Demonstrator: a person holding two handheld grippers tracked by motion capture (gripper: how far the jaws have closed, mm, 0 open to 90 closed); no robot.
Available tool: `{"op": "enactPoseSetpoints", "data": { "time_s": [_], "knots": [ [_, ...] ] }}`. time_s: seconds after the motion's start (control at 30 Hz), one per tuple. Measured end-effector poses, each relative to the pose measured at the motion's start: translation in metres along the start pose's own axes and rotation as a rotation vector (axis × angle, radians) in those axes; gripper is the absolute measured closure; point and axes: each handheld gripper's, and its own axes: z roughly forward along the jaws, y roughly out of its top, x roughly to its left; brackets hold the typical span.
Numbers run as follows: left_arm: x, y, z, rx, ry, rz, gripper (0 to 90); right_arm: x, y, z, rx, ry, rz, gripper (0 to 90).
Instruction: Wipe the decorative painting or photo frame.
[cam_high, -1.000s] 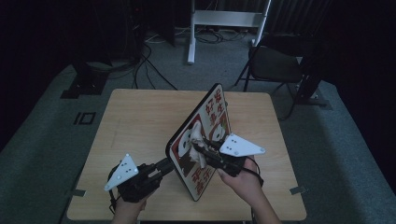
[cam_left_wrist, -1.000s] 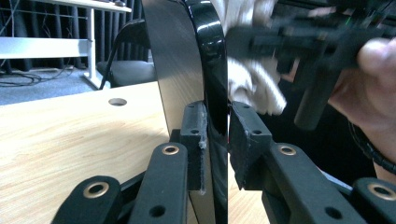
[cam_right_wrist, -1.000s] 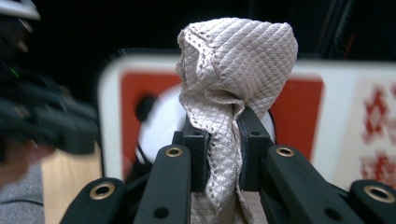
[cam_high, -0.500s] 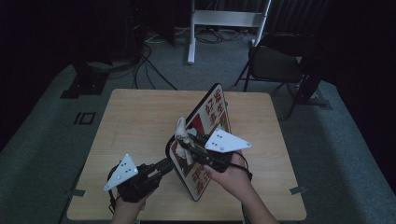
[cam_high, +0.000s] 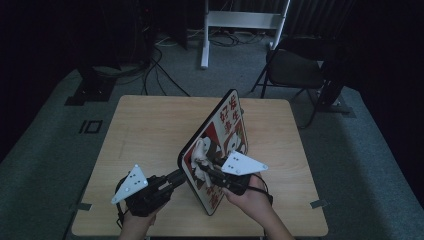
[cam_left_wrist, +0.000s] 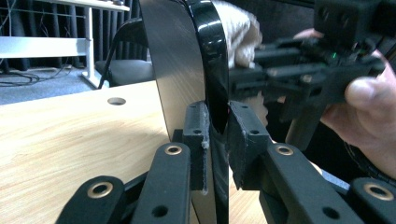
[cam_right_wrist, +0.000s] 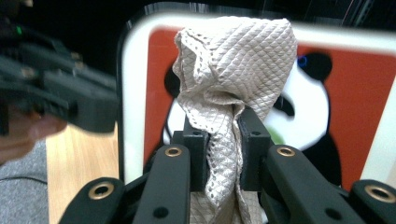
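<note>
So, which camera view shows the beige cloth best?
The right gripper view: the cloth is close, pinched between its jaws against the panda tray. The high view shows it small on the tray; the left gripper view shows one corner behind the tray's edge.

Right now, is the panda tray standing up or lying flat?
Standing up on its edge: the tray tilts above the table, clamped by the left gripper.

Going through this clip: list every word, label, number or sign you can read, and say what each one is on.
"好" on the black-rimmed red and white panda tray, top of its red characters in the high view; read with some doubt.
The remaining red characters below it: too blurred to read.
Beige quilted cloth, wooden table, left gripper, right gripper: no lettering legible.
</note>
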Motion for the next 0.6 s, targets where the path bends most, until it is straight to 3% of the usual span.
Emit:
{"op": "enactPoseSetpoints", "data": {
  "time_s": [0.6],
  "knots": [
    [-0.001,0.0,0.001,0.002,-0.014,0.003,78.5,-0.001,-0.049,-0.006,0.092,-0.001,0.064,76.9]
  ]
}}
